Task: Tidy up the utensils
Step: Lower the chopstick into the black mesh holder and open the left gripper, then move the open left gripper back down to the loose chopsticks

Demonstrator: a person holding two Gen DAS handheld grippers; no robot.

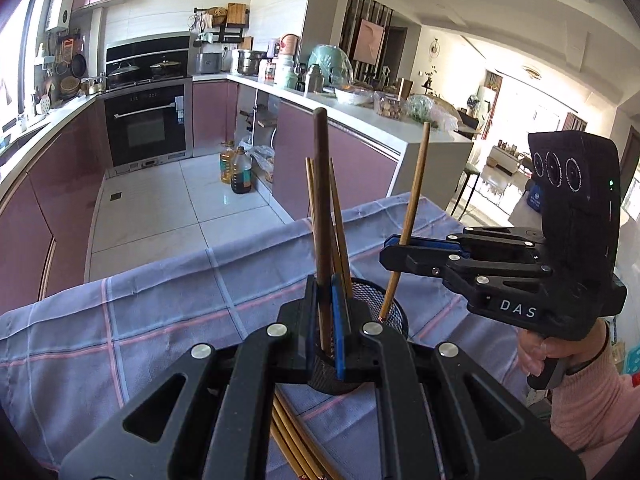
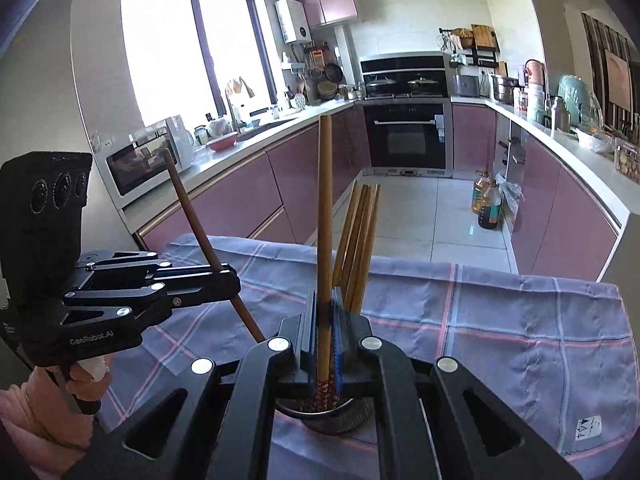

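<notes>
A black mesh cup (image 1: 386,308) stands on the plaid cloth (image 1: 160,300) with several bamboo chopsticks (image 1: 340,232) leaning in it. My left gripper (image 1: 325,292) is shut on a dark brown chopstick (image 1: 322,200), held upright with its lower end down in the cup. My right gripper (image 1: 392,249) comes in from the right, shut on a light bamboo chopstick (image 1: 416,184) whose tip touches the cup's rim. In the right wrist view, the right gripper (image 2: 325,308) clamps that light chopstick (image 2: 325,220) over the cup (image 2: 340,420). The left gripper (image 2: 231,280) holds the dark chopstick (image 2: 192,216) tilted.
Several loose chopsticks (image 1: 288,440) lie on the cloth under my left gripper. The table's far edge (image 1: 248,236) drops to a tiled kitchen floor with oil bottles (image 1: 240,172). Pink cabinets and an oven stand behind. A white label (image 2: 588,428) lies on the cloth at right.
</notes>
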